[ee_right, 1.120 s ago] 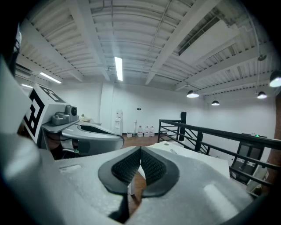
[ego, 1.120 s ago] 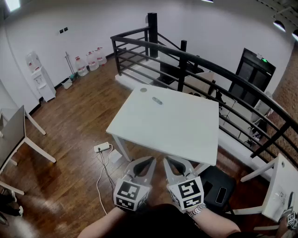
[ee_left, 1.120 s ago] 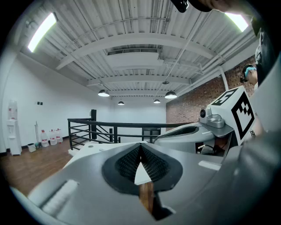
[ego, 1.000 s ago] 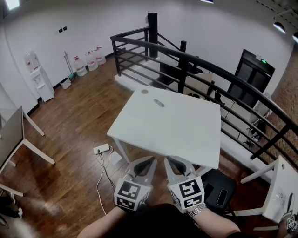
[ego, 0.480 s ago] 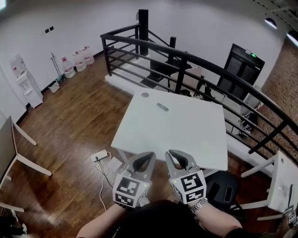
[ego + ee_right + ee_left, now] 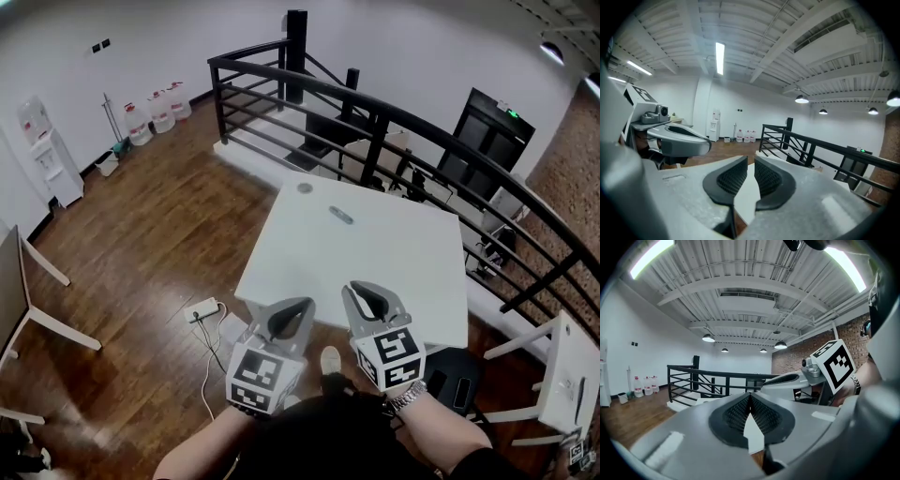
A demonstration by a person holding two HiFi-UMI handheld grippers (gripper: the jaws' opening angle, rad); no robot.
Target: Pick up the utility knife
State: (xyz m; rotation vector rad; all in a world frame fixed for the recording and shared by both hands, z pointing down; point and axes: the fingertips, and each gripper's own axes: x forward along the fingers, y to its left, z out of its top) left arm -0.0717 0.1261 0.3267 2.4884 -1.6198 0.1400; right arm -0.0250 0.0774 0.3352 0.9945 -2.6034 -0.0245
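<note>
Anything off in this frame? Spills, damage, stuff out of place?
Nothing spilled or damaged. The utility knife lies flat near the far edge of the white table, a small round thing by the far corner. Only untidy bit: a power strip on the wood floor beside the table, its cable trailing loose.

The person has come closer to the white surface, and the left gripper and the right gripper now reach its near edge instead of hanging over the floor. The right gripper's jaws have just been opening a little, with nothing between them
</note>
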